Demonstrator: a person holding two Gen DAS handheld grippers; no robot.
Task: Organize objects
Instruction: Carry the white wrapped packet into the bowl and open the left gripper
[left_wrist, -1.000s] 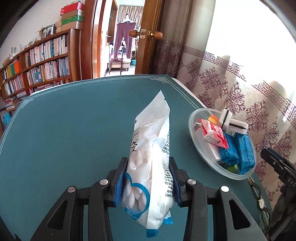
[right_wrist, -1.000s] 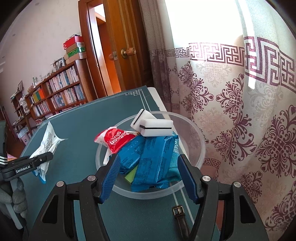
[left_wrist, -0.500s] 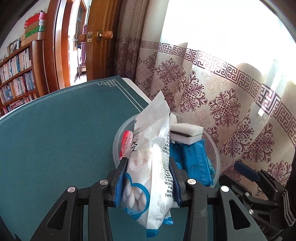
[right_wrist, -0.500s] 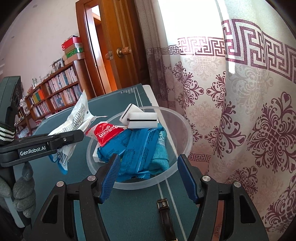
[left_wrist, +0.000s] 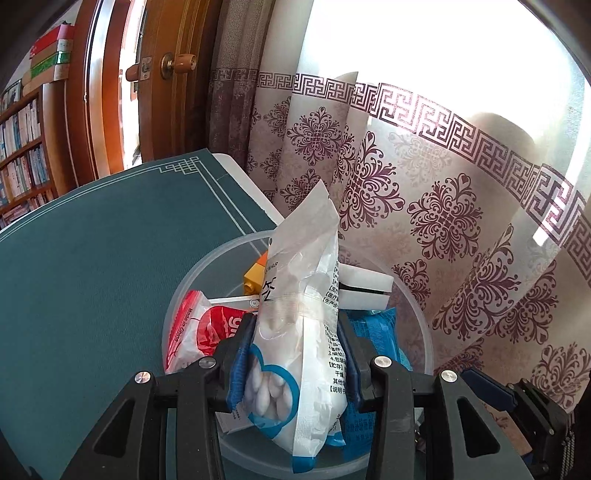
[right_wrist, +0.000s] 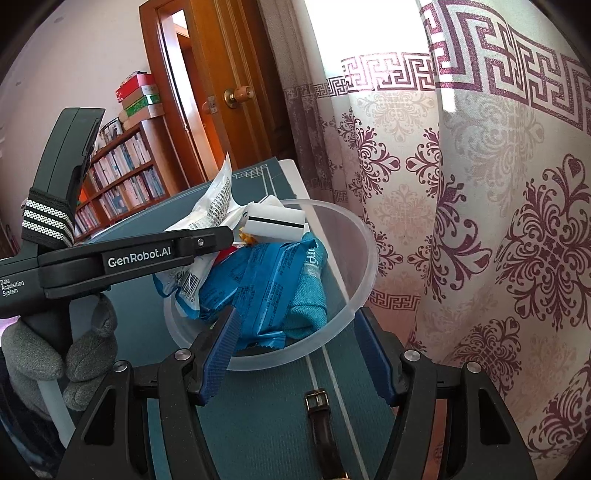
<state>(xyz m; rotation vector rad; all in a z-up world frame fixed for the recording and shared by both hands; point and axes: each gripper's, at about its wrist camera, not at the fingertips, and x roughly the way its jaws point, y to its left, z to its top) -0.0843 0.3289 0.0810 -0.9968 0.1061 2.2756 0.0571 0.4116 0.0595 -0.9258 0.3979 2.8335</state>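
My left gripper (left_wrist: 295, 362) is shut on a white bag of cotton swabs (left_wrist: 299, 332) and holds it upright over the clear plastic bowl (left_wrist: 192, 280). The bowl holds a red packet (left_wrist: 195, 328), blue packets (left_wrist: 384, 332), a white sponge (left_wrist: 365, 288) and an orange block (left_wrist: 255, 275). In the right wrist view the left gripper (right_wrist: 221, 236) reaches over the bowl (right_wrist: 365, 266) with the bag (right_wrist: 218, 203). My right gripper (right_wrist: 299, 354) is open and empty, its jaws just before the bowl's near rim.
The bowl sits near the right edge of the green table (left_wrist: 92, 266), close to the patterned curtain (left_wrist: 443, 206). A brown watch strap (right_wrist: 321, 421) lies on the table below my right gripper. A door and bookshelves stand behind the table.
My left gripper has carried the bag to the right, from the table to above the bowl. My right gripper has drawn closer to the bowl.
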